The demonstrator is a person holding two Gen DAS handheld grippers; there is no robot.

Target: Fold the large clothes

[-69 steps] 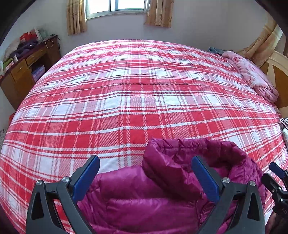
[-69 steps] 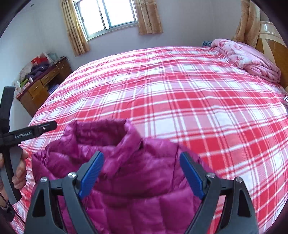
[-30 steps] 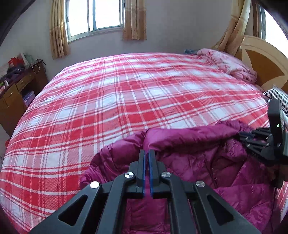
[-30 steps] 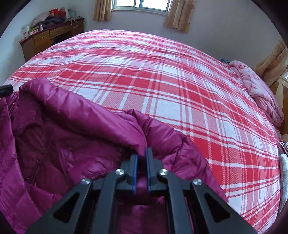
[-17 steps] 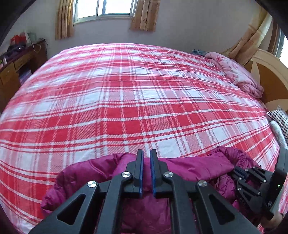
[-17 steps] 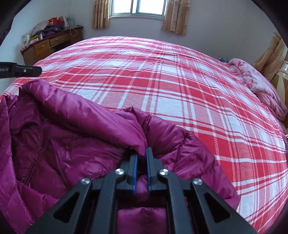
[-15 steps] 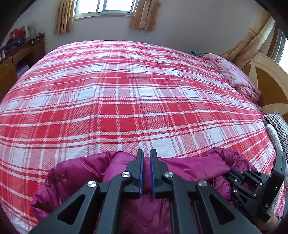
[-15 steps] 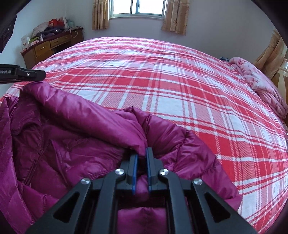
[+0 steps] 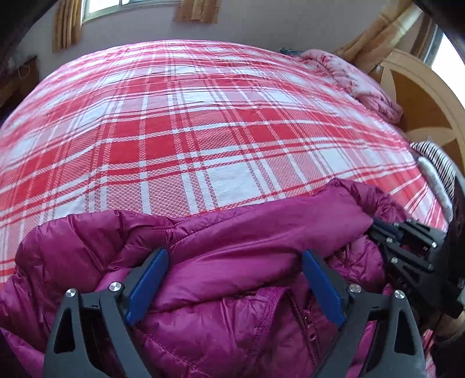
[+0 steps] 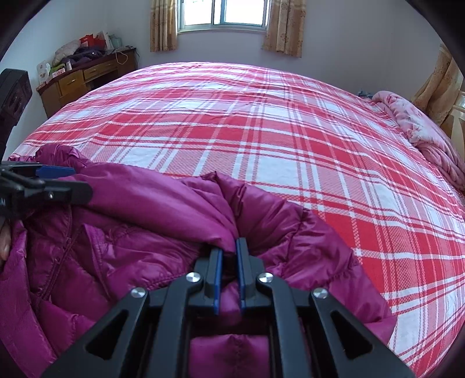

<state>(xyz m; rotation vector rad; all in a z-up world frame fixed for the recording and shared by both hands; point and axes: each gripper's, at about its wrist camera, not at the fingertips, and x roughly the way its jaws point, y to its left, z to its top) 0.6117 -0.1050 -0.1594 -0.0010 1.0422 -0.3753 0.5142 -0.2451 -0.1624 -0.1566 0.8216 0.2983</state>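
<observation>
A magenta puffer jacket [image 9: 232, 290] lies at the near edge of a red and white plaid bed [image 9: 203, 130]. My left gripper [image 9: 235, 256] is open, its blue pads on either side of the jacket's collar fold, holding nothing. My right gripper [image 10: 228, 247] is shut on the jacket's collar edge [image 10: 221, 229]; it also shows at the right of the left wrist view [image 9: 375, 226]. The jacket [image 10: 130, 247] lies open with its zipper showing. The left gripper [image 10: 55, 177] shows open at the left of the right wrist view.
A pink blanket [image 9: 354, 78] is bunched at the far right by the wooden headboard [image 9: 421, 104]. A striped cloth [image 9: 438, 162] lies at the bed's right edge. A cluttered wooden desk [image 10: 87, 75] stands at the far left under the window [image 10: 223, 14].
My left gripper has opened and let go of the jacket collar. The jacket has settled lower and flatter on the bed. My right gripper stays shut on the collar.
</observation>
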